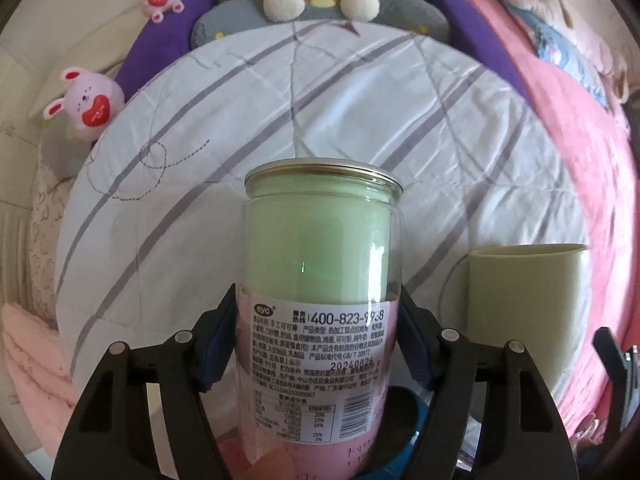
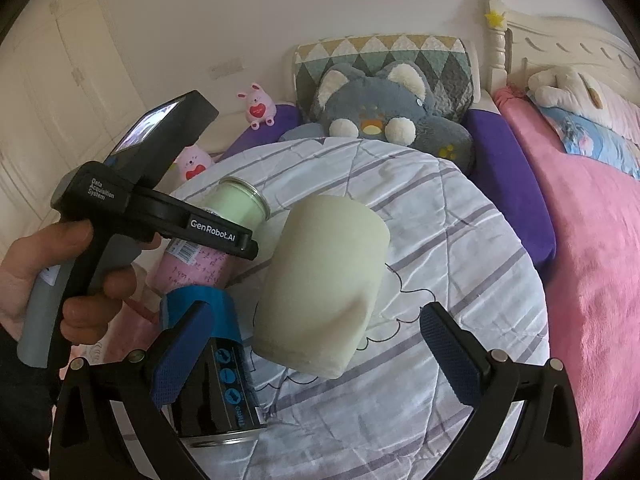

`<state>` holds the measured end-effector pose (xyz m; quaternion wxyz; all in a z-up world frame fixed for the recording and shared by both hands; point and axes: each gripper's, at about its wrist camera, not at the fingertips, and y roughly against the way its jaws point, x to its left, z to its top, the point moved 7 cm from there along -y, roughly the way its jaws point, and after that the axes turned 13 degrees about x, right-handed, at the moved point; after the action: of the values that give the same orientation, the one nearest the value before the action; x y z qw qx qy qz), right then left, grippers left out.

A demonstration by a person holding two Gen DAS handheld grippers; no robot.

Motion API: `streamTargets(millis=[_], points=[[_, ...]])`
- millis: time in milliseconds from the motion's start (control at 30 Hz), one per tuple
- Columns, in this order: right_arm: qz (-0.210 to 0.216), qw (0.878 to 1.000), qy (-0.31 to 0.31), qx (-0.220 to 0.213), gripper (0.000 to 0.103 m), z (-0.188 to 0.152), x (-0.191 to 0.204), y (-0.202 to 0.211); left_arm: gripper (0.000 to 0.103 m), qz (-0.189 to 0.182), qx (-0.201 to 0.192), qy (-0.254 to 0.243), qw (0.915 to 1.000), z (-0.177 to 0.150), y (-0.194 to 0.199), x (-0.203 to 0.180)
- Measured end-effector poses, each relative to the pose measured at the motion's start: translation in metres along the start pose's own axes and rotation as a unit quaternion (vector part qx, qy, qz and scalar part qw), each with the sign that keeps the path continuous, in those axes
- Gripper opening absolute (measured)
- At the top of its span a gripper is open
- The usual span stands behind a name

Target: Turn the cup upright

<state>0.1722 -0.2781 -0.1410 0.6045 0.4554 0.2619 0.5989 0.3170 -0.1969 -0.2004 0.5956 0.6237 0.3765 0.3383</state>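
My left gripper (image 1: 318, 344) is shut on a clear plastic jar-like cup (image 1: 320, 280) with a green inside, a pink label and a metal rim, holding it above the bed. It also shows in the right wrist view (image 2: 224, 232), tilted, held by the left gripper (image 2: 208, 232). A pale green cup (image 2: 324, 280) stands upside down on the striped quilt (image 2: 440, 240), and shows in the left wrist view (image 1: 528, 312) to the right of the jar. My right gripper (image 2: 316, 352) is open, its fingers on either side of the pale cup's near end, apart from it.
A dark can with a blue band (image 2: 218, 368) lies by my right gripper's left finger. A grey plush cat (image 2: 384, 120), pink bunny toys (image 2: 258, 106), purple pillows (image 2: 504, 184) and a pink blanket (image 2: 592, 260) border the quilt.
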Motion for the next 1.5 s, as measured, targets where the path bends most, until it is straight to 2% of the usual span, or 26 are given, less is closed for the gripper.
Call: streamTargets(millis=[200, 400, 567, 733, 867, 1067, 1233, 1400, 1467, 1500], points=[[0.001, 1.0, -0.005, -0.011, 0.103, -0.004, 0.002, 0.011, 0.071, -0.006, -0.054, 0.0, 0.9985, -0.001, 0.045, 0.004], [0.002, 1.0, -0.006, -0.027, 0.103, -0.013, 0.007, 0.027, 0.071, -0.001, -0.109, -0.01, 0.9939, -0.025, 0.094, 0.002], [0.001, 0.999, -0.006, -0.043, 0.103, -0.029, 0.014, 0.049, 0.071, 0.004, -0.142, -0.02, 0.9897, -0.069, 0.123, -0.004], [0.0, 0.998, -0.004, -0.058, 0.103, -0.05, 0.024, 0.075, 0.071, -0.007, -0.149, -0.022, 0.9886, -0.129, 0.136, -0.008], [-0.007, 0.998, -0.001, -0.064, 0.103, -0.069, 0.03, 0.088, 0.071, -0.024, -0.139, -0.02, 0.9898, -0.179, 0.122, -0.013], [-0.028, 0.998, -0.022, -0.059, 0.103, -0.103, 0.018, 0.097, 0.071, -0.052, -0.089, -0.017, 0.9945, -0.23, 0.067, -0.025], [-0.039, 0.998, -0.029, -0.035, 0.103, -0.13, 0.013, 0.091, 0.071, -0.055, -0.057, -0.008, 0.9968, -0.24, 0.02, -0.035], [-0.042, 0.999, -0.026, -0.024, 0.103, -0.146, 0.015, 0.093, 0.072, -0.035, -0.06, 0.002, 0.9976, -0.231, -0.003, -0.035], [-0.044, 0.999, -0.023, -0.022, 0.103, -0.149, 0.015, 0.095, 0.079, -0.03, -0.061, 0.009, 0.9976, -0.228, -0.008, -0.032], [-0.044, 0.999, -0.023, -0.022, 0.103, -0.15, 0.016, 0.094, 0.09, -0.025, -0.065, 0.012, 0.9975, -0.227, -0.007, -0.03]])
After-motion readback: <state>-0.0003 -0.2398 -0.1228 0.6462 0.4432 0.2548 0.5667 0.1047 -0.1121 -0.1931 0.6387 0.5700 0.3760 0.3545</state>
